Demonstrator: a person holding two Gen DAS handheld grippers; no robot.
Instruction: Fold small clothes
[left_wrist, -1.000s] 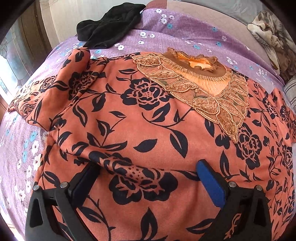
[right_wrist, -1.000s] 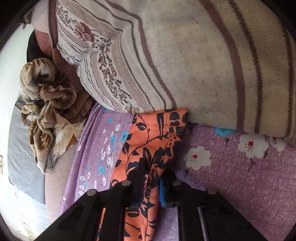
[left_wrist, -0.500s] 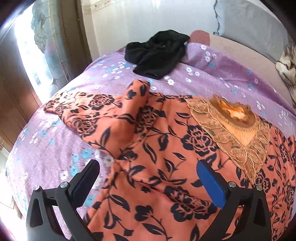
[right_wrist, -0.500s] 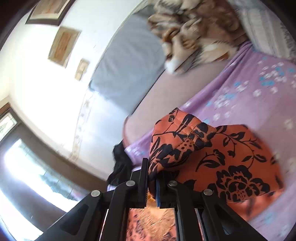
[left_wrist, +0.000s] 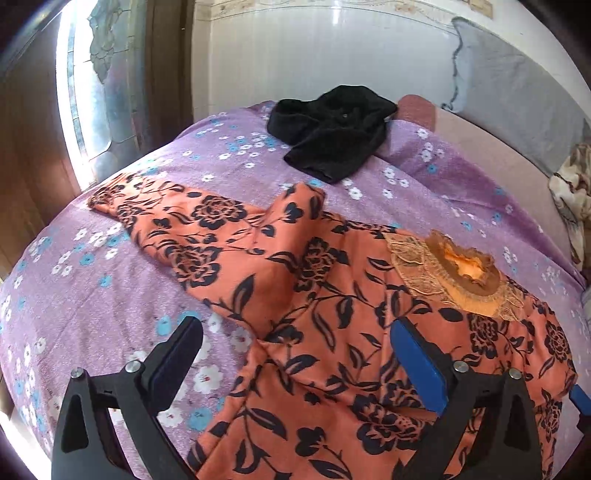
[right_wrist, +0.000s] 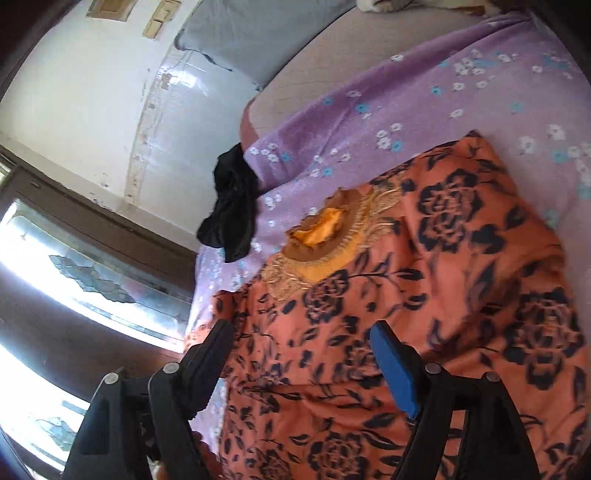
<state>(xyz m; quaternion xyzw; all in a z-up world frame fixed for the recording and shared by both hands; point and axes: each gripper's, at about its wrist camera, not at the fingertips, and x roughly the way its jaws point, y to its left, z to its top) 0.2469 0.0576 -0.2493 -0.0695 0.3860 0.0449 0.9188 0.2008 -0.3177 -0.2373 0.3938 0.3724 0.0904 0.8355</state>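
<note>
An orange top with black flowers (left_wrist: 314, 295) lies spread on the bed, its gold embroidered neckline (left_wrist: 458, 266) to the right and one sleeve (left_wrist: 177, 221) stretched out to the left. My left gripper (left_wrist: 293, 332) hovers above the top's near edge. Its jaws are wide and closing, with nothing pressed between them. In the right wrist view the same top (right_wrist: 443, 277) and neckline (right_wrist: 321, 229) show. My right gripper (right_wrist: 301, 332) hangs over the cloth with its jaws opening and free of the fabric.
A purple flowered bedsheet (left_wrist: 110, 295) covers the bed. A black garment (left_wrist: 332, 133) lies bunched at the far edge, also in the right wrist view (right_wrist: 232, 214). A bright window (left_wrist: 85, 92) is at the left, a grey headboard (left_wrist: 517, 110) behind, a brown patterned blanket (left_wrist: 572, 192) at the right.
My right gripper carried the orange sleeve from beside the striped pillow across onto the top, then let it go and opened. My left gripper pulled back and up from the cloth.
</note>
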